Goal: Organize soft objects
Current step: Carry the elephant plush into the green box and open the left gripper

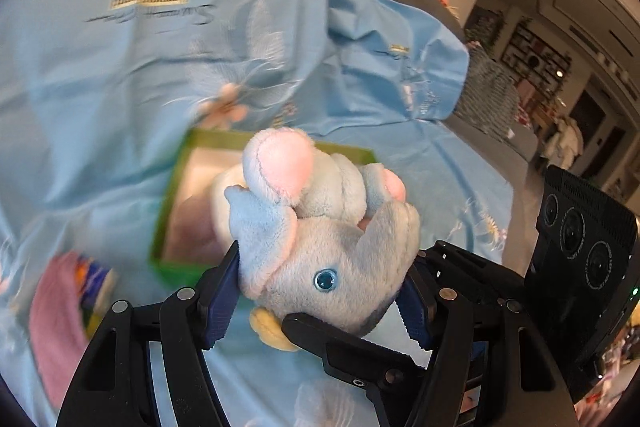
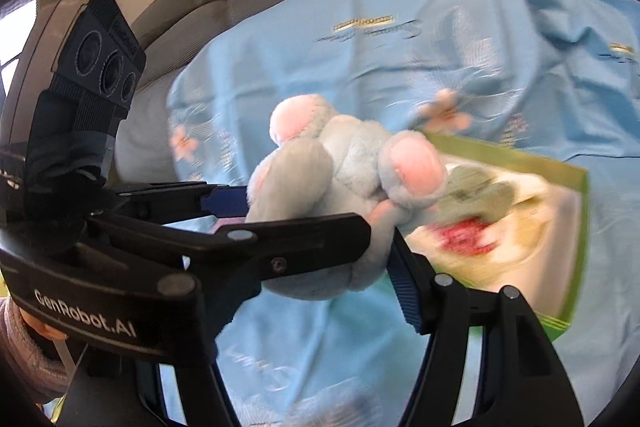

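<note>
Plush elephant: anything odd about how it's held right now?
Yes. Both tongs pinch the same plush elephant at once: the left tongs squeeze its head, and the right tongs clamp across its body. It hangs tilted, pink feet toward the green box, above the blue cloth.

- The elephant toy is showing fuzzy plush and a glossy eye.
- The blue cloth is looking smooth, faintly shiny.
- The gripper arms are looking matt black plastic.
</note>
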Motion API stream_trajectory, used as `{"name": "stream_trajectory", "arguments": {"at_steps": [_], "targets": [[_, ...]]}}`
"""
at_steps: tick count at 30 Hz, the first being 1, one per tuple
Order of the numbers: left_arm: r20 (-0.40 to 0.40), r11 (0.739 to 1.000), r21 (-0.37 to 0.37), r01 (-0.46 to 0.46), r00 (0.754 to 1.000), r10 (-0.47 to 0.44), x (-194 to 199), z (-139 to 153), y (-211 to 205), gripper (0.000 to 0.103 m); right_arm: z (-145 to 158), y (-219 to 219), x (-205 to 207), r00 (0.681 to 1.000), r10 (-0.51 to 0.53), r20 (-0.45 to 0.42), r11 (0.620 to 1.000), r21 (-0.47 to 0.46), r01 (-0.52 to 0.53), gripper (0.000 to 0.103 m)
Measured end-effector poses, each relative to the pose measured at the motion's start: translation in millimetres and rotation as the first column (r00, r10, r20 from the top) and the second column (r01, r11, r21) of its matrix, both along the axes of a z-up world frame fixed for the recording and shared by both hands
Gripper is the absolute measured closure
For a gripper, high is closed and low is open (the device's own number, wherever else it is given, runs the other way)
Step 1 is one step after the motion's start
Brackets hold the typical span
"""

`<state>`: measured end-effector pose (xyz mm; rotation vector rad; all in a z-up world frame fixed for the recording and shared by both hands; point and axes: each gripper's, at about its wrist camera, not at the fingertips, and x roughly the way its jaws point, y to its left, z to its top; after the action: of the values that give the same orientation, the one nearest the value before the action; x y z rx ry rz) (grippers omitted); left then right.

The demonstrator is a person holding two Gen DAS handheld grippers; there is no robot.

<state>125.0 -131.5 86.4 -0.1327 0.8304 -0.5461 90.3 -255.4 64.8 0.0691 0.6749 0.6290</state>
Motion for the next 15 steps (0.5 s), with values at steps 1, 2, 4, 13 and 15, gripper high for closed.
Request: {"name": "stream_trajectory", "arguments": {"at_steps": [1,2,4,13,15], "targets": [[-0.002,1.000,-0.006,0.011,1.000,-0.011,7.5,0.6,-5.9,0.033,1.8,-7.7,7.5,1.000,-0.016,0.005,1.000,-0.003,0.016,0.039],[-0.004,1.000,-0.011,0.025,1.000,-0.025,18.6,1.0,-15.8,0.033,3.5,-15.5,14.9,0.999,-0.034,0.009,0.999,-0.004,0.034,0.039],[-0.005,0.999,-0.009,0.041,0.999,-0.041,34.0,-0.7,-30.3,0.033,4.7,-26.8,29.7,0.998,-0.061,0.018,0.998,-0.012,0.062,0.039],[-0.102,1.000,-0.014,0.016,0.995,-0.017,93.7,-33.7,-58.7,0.033,-17.6,-67.6,90.0,0.990,-0.142,-0.027,0.989,-0.047,0.140,0.038],[-0.121,1.000,0.007,0.007,0.993,-0.006,102.6,-43.6,-62.9,0.033,-24.4,-70.0,98.3,0.988,-0.147,-0.049,0.988,-0.052,0.145,0.038]]}}
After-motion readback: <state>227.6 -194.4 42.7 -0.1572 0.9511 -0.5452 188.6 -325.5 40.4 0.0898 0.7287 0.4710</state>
